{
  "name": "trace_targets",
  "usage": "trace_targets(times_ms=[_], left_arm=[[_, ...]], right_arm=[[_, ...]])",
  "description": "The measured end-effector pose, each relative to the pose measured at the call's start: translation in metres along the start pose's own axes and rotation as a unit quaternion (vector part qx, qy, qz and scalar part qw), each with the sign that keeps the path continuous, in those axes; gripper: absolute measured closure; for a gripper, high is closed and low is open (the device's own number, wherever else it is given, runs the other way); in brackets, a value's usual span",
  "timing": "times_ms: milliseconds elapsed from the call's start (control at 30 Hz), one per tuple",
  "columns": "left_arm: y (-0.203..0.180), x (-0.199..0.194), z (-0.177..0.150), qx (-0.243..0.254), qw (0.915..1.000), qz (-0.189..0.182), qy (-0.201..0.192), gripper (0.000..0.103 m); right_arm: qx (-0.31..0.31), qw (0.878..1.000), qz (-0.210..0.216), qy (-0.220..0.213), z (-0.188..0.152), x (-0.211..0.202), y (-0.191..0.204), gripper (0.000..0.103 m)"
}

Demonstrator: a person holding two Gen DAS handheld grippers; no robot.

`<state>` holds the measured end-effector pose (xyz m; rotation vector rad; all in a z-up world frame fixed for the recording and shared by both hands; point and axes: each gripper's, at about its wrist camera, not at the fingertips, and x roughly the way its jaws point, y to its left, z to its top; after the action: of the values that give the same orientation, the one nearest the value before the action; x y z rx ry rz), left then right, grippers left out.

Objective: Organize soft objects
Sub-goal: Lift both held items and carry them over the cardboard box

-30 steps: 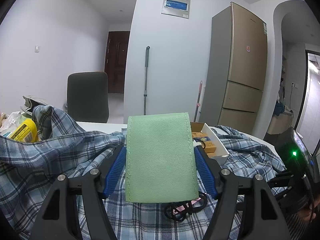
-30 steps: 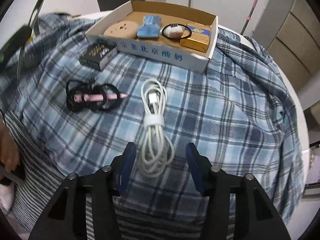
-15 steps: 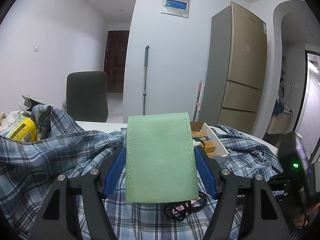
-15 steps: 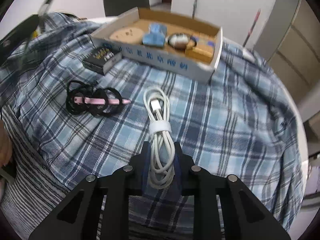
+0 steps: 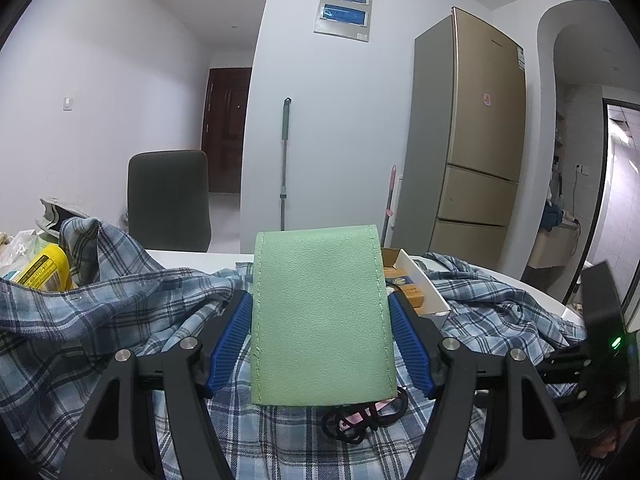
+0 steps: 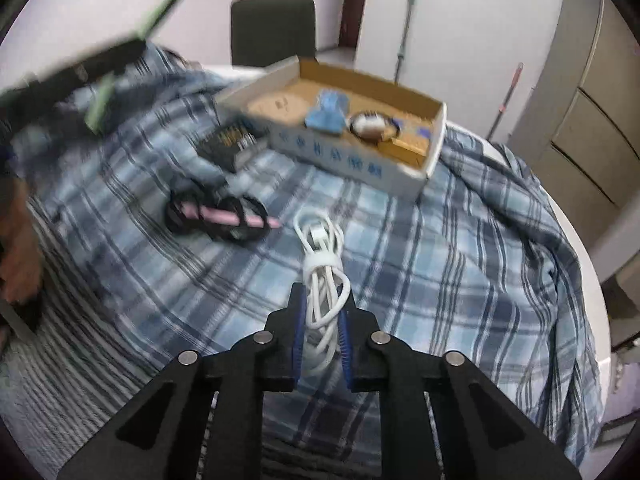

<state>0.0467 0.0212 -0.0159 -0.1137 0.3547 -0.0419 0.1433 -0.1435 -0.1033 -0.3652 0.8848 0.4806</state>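
My left gripper (image 5: 320,320) is shut on a green leather pouch (image 5: 320,312) and holds it upright above the plaid cloth (image 5: 120,320). My right gripper (image 6: 322,320) is shut on a coiled white cable (image 6: 322,280) and holds it just above the plaid cloth (image 6: 460,280). A cardboard tray (image 6: 352,160) at the back holds a blue cloth, a small coil and a gold box. A black cord with a pink pen (image 6: 224,218) lies left of the cable; it also shows under the pouch in the left wrist view (image 5: 360,420).
A small black box (image 6: 228,146) lies in front of the tray's left end. A yellow packet (image 5: 40,272) sits at the far left. The other gripper (image 5: 600,360) shows at right. A dark chair (image 5: 168,196) stands behind the white table (image 5: 200,258).
My right gripper closed on the white cable and lifted it, tilting toward the tray. My left gripper kept holding the green pouch almost still.
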Motion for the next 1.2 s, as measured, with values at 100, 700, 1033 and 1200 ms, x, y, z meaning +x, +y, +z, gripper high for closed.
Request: trace_targets(times_ms=[100,700,1033,1200], left_arm=[[0.0,0.0,0.0,0.0,1.0,0.0,0.001,0.032],[-0.002,0.002,-0.001,0.002,0.9999,-0.006,0.009,0.032],[-0.002,0.002,-0.001,0.006,0.9999,-0.011,0.003,0.032],[-0.004,0.0,-0.002,0.014,0.9998,-0.013,-0.001,0.032]], right_arm=[[0.004,1.0,0.005,0.024,-0.004,0.009,-0.002,0.081],[-0.009,0.999,0.022,0.038,0.017,0.035,-0.004,0.071],[0.025,0.999,0.023,-0.034,0.01,0.013,-0.016,0.083],[0.054,0.988,0.018,-0.144,-0.002,-0.025,-0.025,0.083]])
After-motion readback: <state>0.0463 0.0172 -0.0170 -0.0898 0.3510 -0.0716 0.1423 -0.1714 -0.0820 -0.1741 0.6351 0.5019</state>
